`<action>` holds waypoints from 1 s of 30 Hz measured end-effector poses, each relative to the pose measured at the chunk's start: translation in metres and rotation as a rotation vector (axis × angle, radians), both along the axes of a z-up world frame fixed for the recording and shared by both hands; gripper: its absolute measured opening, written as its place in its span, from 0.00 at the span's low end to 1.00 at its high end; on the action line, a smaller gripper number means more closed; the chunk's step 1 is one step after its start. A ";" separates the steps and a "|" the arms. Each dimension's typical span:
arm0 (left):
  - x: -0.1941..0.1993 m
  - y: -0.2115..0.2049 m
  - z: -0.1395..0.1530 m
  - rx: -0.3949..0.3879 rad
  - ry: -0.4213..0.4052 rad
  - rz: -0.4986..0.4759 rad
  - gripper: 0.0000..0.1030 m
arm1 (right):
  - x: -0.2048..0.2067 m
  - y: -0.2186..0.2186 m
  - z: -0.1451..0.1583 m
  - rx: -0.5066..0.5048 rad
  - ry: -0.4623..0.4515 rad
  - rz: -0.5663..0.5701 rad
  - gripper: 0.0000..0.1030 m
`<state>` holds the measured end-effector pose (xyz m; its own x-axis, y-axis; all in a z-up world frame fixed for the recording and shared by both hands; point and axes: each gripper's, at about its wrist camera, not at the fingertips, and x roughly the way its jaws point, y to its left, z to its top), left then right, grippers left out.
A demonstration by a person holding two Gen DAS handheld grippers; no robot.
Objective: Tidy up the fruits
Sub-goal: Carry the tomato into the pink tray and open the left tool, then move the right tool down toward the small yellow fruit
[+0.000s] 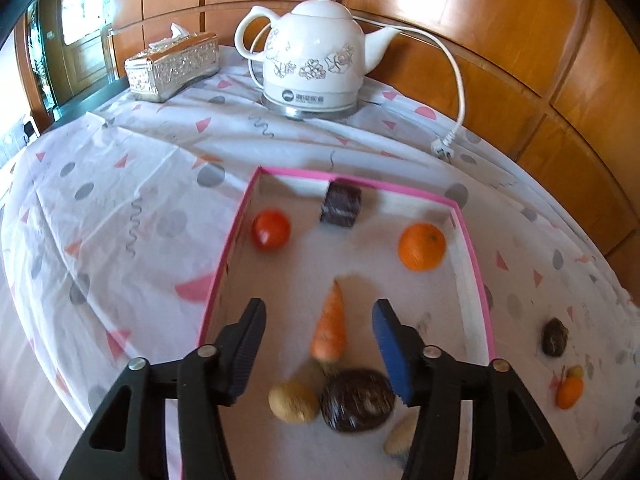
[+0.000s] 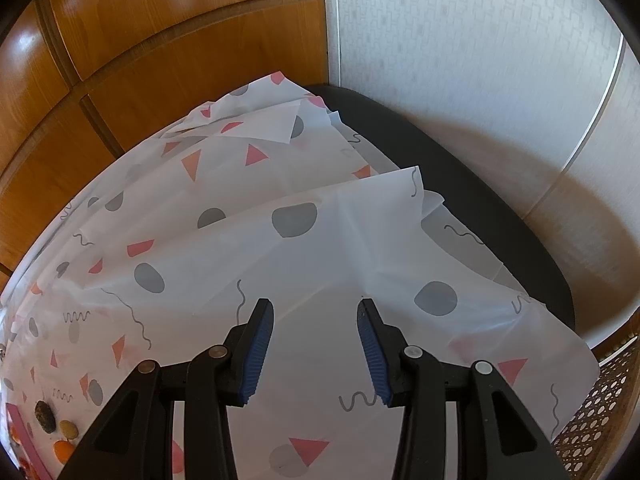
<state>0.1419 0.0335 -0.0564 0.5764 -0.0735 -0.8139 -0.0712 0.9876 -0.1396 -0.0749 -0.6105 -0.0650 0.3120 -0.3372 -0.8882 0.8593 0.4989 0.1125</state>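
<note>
Fruits are kept in the pink box [image 1: 476, 264]: carrot [image 1: 330, 328] lies between the parted fingers of the left tool [image 1: 318, 322], untouched. Right tool [image 2: 316, 320] stands apart, empty, away from the box.

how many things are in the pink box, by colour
red: 1, tomato
orange: 2, orange and carrot
dark brown: 2, block and round piece
tan: 2, round piece and piece partly hidden by the tool
total: 7 in the box
</note>
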 end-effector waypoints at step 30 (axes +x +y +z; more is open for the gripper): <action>-0.101 -0.014 0.020 0.085 -0.110 -0.072 0.88 | 0.032 0.046 0.011 -0.003 -0.085 0.273 0.43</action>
<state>0.0414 0.0192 -0.0363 0.6583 -0.0519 -0.7509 0.0117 0.9982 -0.0588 -0.0424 -0.5645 -0.0539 0.4648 -0.2332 -0.8542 0.6805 0.7113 0.1760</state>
